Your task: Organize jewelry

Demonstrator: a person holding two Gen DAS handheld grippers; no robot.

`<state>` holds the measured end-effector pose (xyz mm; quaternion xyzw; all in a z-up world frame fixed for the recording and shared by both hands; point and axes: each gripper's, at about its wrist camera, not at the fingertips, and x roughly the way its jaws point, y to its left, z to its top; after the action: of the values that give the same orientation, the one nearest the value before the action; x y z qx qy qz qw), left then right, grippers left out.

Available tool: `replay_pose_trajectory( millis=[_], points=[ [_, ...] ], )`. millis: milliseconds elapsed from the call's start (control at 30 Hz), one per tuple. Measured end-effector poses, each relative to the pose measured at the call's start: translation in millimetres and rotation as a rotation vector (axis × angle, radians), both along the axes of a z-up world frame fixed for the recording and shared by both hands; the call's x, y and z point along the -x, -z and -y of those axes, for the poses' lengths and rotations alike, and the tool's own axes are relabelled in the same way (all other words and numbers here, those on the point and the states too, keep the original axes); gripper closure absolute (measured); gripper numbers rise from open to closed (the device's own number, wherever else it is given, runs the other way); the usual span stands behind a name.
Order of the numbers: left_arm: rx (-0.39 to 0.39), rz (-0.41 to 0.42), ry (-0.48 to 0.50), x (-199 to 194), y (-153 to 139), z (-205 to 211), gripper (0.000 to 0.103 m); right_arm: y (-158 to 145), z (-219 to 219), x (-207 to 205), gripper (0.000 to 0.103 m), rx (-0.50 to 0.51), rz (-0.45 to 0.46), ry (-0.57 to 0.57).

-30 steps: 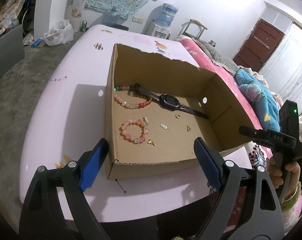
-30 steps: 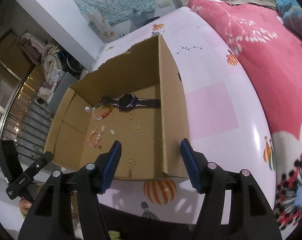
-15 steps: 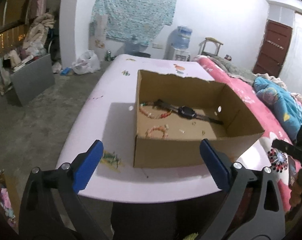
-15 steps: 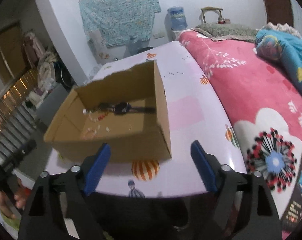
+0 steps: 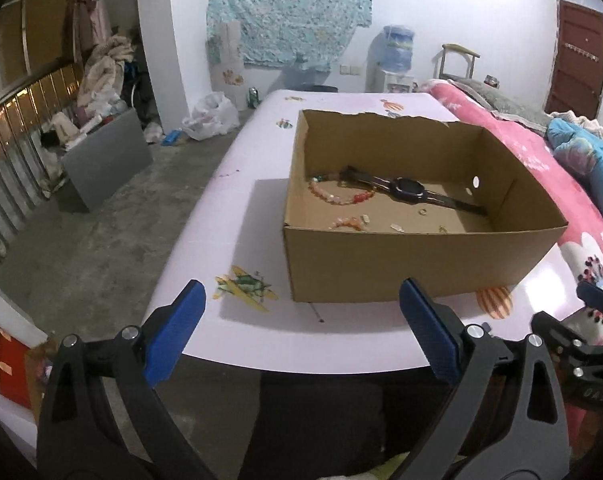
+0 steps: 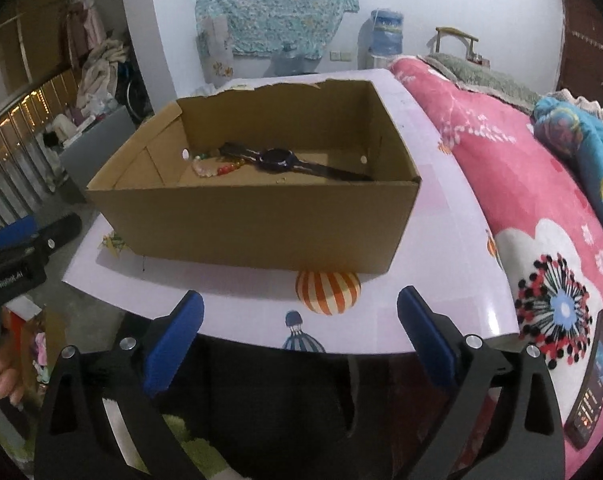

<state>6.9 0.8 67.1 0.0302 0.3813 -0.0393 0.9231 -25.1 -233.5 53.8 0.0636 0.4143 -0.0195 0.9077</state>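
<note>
While both grippers hang off the near edge of the pink table (image 5: 237,208), neither one has anything between its blue pads. The left gripper (image 5: 301,332) stands spread wide. The right gripper (image 6: 299,334) has its jaws opening, already far apart, with only the table edge showing in the gap.

On the table sits an open cardboard box (image 5: 413,264), close to the near edge and toward the right side, beside the pink blanket (image 6: 541,200). Inside it, a dark watch (image 5: 409,190) lies stretched along the far part of the floor. A long beaded bracelet (image 5: 341,196) lies curled at the far left corner, touching the watch strap. A smaller bead bracelet (image 5: 347,223) rests near the front wall, with a few tiny gold pieces (image 5: 421,212) scattered to its right.

A phone (image 6: 589,384) lies on the blanket at the near right.
</note>
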Motion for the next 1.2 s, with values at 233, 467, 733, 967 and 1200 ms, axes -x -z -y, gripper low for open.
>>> replay_pose_trajectory(
  millis=[233,467,733,967,1200],
  points=[
    [-0.005,-0.020,-0.021,-1,4,11,0.009,-2,3,-9,0.007,-0.030,-0.013,0.042],
    [-0.016,-0.034,-0.020,-2,7,16,0.009,1,8,-13,0.007,-0.051,-0.035,0.066],
    [-0.021,-0.042,-0.011,-4,8,21,0.009,4,10,-18,0.007,-0.051,-0.046,0.071],
    [-0.027,-0.058,0.002,-8,12,28,0.009,8,11,-20,0.007,-0.050,-0.059,0.068],
    [-0.021,-0.069,0.000,-9,14,26,0.009,8,9,-21,0.007,-0.042,-0.064,0.065]
  ],
)
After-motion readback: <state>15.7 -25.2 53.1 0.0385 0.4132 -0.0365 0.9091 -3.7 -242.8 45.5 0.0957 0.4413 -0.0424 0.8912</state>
